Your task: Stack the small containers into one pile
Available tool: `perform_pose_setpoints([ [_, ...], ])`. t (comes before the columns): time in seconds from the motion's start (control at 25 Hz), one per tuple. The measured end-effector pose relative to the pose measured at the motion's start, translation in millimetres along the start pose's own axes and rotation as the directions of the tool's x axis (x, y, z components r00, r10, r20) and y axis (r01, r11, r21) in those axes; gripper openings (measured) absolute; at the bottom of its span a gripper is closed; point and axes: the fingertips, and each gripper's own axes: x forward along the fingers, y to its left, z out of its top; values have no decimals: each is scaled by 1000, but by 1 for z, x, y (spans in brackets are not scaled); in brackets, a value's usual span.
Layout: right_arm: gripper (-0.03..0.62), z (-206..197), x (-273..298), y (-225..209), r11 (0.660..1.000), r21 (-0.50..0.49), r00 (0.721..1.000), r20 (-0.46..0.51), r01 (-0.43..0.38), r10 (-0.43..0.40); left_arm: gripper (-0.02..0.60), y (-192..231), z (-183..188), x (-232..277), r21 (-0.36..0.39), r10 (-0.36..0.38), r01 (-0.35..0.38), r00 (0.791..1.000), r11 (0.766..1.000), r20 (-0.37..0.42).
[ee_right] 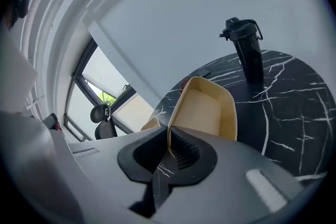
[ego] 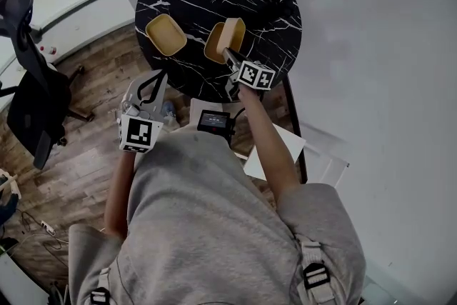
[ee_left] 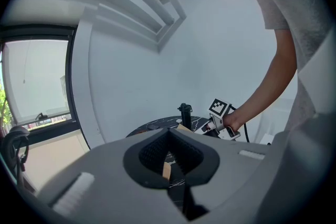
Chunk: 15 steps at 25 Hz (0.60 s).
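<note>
Yellow container, rim-clamped by right gripper, tilts lengthwise away; left gripper closed.

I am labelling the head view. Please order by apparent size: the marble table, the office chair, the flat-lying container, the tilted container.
1. marble table
2. office chair
3. flat-lying container and tilted container, held by the right hand-held gripper: they look alike, so not ranked.
</note>
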Motion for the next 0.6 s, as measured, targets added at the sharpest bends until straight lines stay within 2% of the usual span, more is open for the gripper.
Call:
perform_pose_setpoints([
  [0.16, 32, -20, 15, -5, 1000, -6, 997, -72, 19, -20, -2, 2, -5, -2, -2, 1, -1, 1000, 1000, -10],
  [0.28, 32, -33, 21, -6, 995, -80, 988, -132, 65, -76, -2, 3, -4, -2, 1, 1, -1, 1000, 1000, -7],
  [0.36, 32, -40, 22, -5, 980, -169, 974, -182, 106, -137, -2, 3, -5, -1, 3, -1, 1, 1000, 1000, -7],
  [0.44, 32, -47, 22, -2, 939, -309, 946, -231, 152, -229, -2, 3, -4, 0, 2, -4, 4, 1000, 1000, -6],
  [0.52, 32, -53, 22, -3, 883, -430, 909, -262, 190, -323, -2, 3, -5, 1, 4, -10, 10, 1000, 1000, -9],
  [0.6, 34, -57, 24, -6, 853, -477, 884, -279, 212, -375, -2, 1, -7, 2, 4, -14, 15, 1000, 1000, -15],
])
